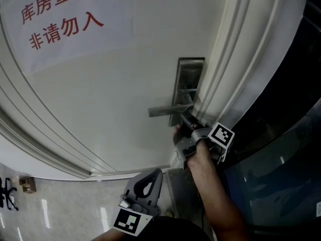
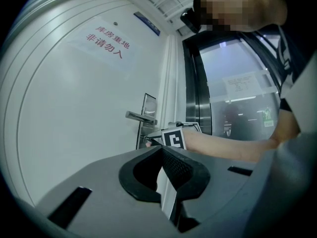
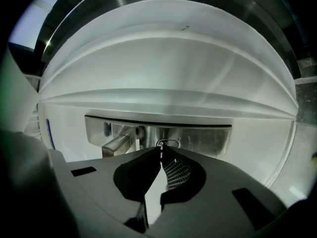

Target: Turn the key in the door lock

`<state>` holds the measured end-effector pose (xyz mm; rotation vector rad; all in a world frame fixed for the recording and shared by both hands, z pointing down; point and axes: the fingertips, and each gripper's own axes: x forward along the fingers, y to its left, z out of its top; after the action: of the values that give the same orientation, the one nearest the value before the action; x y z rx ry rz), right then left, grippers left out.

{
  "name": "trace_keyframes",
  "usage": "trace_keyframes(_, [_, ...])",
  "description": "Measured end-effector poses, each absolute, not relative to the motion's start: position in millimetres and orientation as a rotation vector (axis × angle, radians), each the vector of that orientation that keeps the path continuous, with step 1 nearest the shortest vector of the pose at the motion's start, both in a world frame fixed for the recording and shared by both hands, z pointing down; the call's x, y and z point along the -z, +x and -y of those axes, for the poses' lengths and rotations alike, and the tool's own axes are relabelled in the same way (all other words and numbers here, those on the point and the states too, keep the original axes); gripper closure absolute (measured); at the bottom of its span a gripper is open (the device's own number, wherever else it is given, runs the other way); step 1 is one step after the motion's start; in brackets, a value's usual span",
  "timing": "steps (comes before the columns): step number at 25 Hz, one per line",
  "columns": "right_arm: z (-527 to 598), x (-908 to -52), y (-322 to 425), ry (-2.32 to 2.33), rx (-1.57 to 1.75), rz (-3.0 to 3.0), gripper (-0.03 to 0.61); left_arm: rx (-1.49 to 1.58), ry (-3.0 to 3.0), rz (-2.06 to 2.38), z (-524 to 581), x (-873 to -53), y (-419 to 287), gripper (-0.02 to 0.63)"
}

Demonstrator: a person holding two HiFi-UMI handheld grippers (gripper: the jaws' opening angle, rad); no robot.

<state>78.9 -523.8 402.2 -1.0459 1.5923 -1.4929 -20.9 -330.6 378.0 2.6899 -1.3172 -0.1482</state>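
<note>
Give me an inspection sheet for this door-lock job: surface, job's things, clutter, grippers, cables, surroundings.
Surface: white door carrying a paper sign with red characters.
Job's things: key at the steel lock plate, close to the lever handle.
Clutter: small brown box and a black item, too small to identify, on the tiled floor.
Grippers: right gripper shut on the key; left gripper shut, empty, held back from the door.
Cables: nothing seen.
Surroundings: dark glass panel to the right of the door frame.
</note>
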Motion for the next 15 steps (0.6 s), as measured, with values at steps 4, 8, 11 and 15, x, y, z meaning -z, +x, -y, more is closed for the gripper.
trace_keyframes(4, [524.7,-402.8,78.9,-1.001,1.476,-1.618,0.558,0.148,2.692,1.304,329.3,-379.1,-19.4,0.609])
trace_keyframes(8, [525.4,-401.5,79.4,-0.993,1.433,-1.656,0.557,0.147,2.696,1.298,327.0,-378.6,-18.9,0.609])
trace_keyframes(11, [526.0,-399.1,83.6,-0.975,1.393,-1.662,0.556,0.15,2.705,1.295,324.6,-377.1,-17.7,0.609])
trace_keyframes(15, [519.2,-399.4,90.1,-0.986,1.369,-1.671,0.539,0.15,2.711,1.285,321.7,-375.3,-14.6,0.609])
